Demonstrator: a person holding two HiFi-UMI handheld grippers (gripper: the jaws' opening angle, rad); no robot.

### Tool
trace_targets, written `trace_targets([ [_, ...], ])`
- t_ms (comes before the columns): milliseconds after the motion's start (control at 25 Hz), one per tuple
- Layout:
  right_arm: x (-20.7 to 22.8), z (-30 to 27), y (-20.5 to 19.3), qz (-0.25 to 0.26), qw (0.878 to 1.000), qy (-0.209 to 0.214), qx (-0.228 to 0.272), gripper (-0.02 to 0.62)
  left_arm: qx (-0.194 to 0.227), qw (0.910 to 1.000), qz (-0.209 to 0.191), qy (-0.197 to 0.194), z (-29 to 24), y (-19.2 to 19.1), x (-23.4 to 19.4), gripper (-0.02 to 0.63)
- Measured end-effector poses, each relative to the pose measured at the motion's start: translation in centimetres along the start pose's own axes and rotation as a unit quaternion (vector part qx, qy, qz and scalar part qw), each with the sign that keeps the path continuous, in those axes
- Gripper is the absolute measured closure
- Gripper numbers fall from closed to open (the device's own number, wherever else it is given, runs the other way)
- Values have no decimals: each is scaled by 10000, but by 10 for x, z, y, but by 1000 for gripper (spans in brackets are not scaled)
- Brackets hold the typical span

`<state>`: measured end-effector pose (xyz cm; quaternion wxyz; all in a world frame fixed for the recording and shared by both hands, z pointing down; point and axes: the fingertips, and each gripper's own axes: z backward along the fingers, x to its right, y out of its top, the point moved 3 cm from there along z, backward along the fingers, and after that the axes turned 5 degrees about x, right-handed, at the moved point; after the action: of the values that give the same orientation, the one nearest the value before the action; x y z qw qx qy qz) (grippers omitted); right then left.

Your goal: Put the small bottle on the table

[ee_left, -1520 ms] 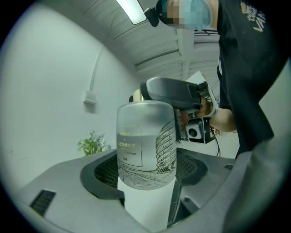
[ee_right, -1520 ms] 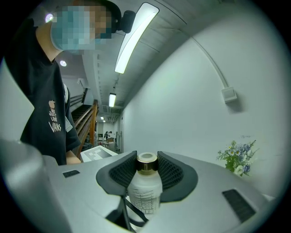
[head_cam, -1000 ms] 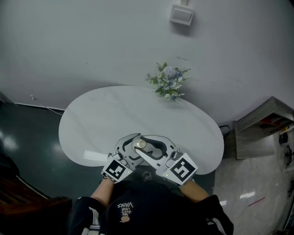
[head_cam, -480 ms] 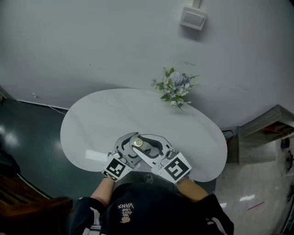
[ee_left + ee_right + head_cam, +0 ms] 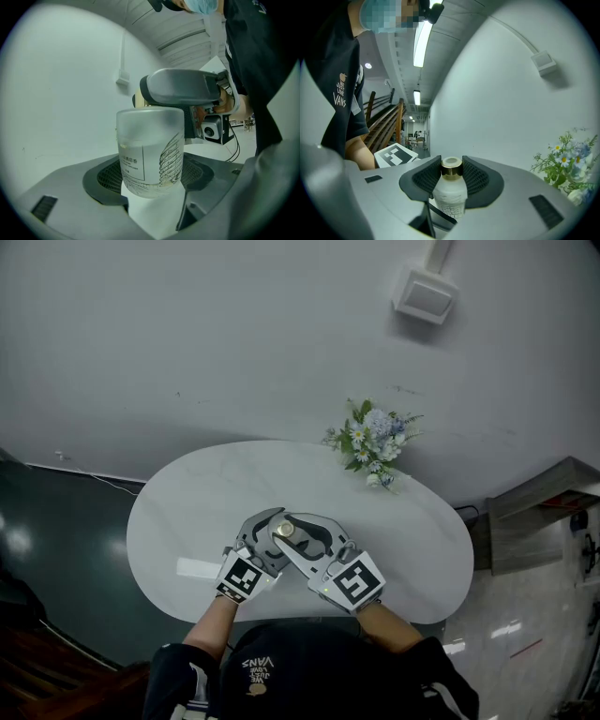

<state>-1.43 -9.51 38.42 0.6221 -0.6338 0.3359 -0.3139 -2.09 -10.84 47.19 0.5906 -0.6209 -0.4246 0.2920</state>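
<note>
Both bare forearms [image 5: 389, 626] reach forward from the person's body at the near edge of the picture. They close in toward each other, so the two tools meet nose to nose, pointing almost level.

The left gripper [image 5: 152, 177] is clenched on the lower body of the bottle [image 5: 149, 150], with a ribbed pad against each side. The right gripper [image 5: 451, 180] comes in from the opposite side and is clamped higher up, its pads pinching the gold cap [image 5: 451, 168]; its jaws stand fairly wide for that grip.

The bottle is upright, small and round-shouldered, made of frosted white glass. It has a label [image 5: 132, 164] of dark print in a box and a fan of thin curved lines beside it.

It is held over the near middle of the white oval table [image 5: 187, 512]; I cannot tell whether its base touches the top.

Farther back, a small bunch of blue and white flowers [image 5: 375, 442] stands at the table's far edge. On the pale wall [image 5: 187, 352] beyond it is a white box [image 5: 425, 296].
</note>
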Motion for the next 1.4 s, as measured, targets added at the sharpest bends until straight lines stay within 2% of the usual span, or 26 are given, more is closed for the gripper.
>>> trace_targets([
  [200,26,-38,-22,54,9999,-88,25,439,-54,9999,-37,-91,-12,-26,-42,242],
  [520,71,-80,-70,-22,9993,-307,-200,439,-268,9994,-34,-235,-43,-78,-91,242],
  [760,101,-97,-107,-292,9970,-554,-447,439,-518,9975,85,-466,-67,-118,-111,242],
  [960,122,-103,-127,-565,9938,-771,-576,439,-682,9958,69,-606,-86,-133,-123,242],
  [1240,151,-113,-146,-460,9941,-793,-584,439,-1053,9928,89,-567,-112,-153,-141,242],
  [1400,165,-118,-159,-563,9926,-847,-667,439,-1339,9893,68,-576,-123,-167,-150,242],
])
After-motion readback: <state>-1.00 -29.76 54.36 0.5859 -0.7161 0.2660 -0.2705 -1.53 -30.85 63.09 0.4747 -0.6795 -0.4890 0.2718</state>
